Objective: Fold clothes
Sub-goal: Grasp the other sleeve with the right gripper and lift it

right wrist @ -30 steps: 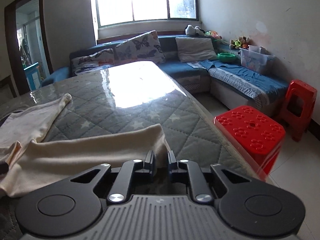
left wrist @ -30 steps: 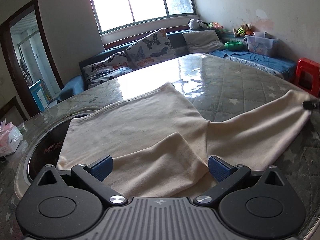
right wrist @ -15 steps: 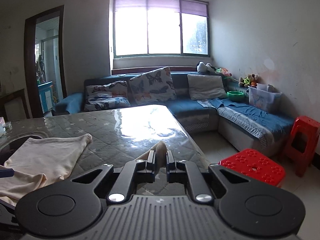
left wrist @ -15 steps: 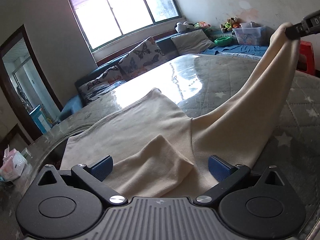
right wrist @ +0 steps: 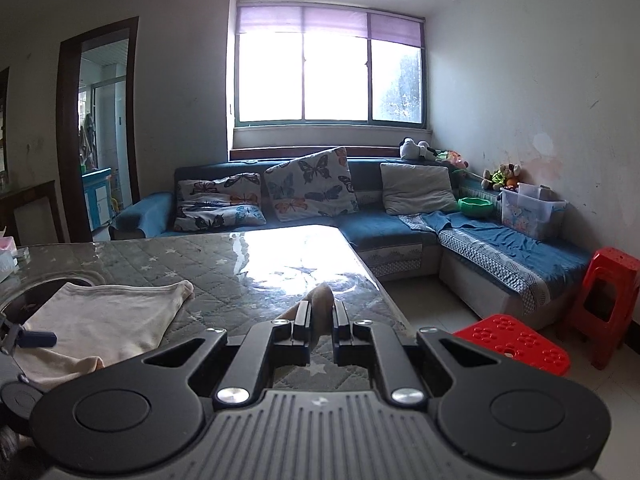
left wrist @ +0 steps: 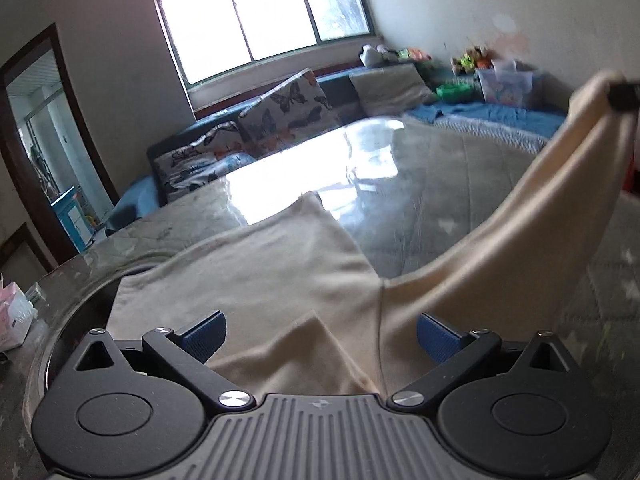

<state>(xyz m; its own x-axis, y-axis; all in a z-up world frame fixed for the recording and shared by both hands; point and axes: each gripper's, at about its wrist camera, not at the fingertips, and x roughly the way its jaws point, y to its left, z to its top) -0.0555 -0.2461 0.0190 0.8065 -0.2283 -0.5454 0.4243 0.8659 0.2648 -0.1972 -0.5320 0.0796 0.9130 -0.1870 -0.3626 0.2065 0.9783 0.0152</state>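
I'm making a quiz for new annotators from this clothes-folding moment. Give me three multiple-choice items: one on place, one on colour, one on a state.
1. Where does the body of the cream garment lie?
A. on the sofa
B. on the quilted table
C. on the floor

2. What colour are the plastic stools beside the table?
A. red
B. green
C. white

3. How is the right hand-held gripper?
A. wide open
B. shut on nothing
C. shut on the garment's sleeve

Answers:
1 B: the cloth spreads over the quilted table.
2 A: both stools show red.
3 C: cream fabric sits pinched between its closed fingers, the sleeve raised.
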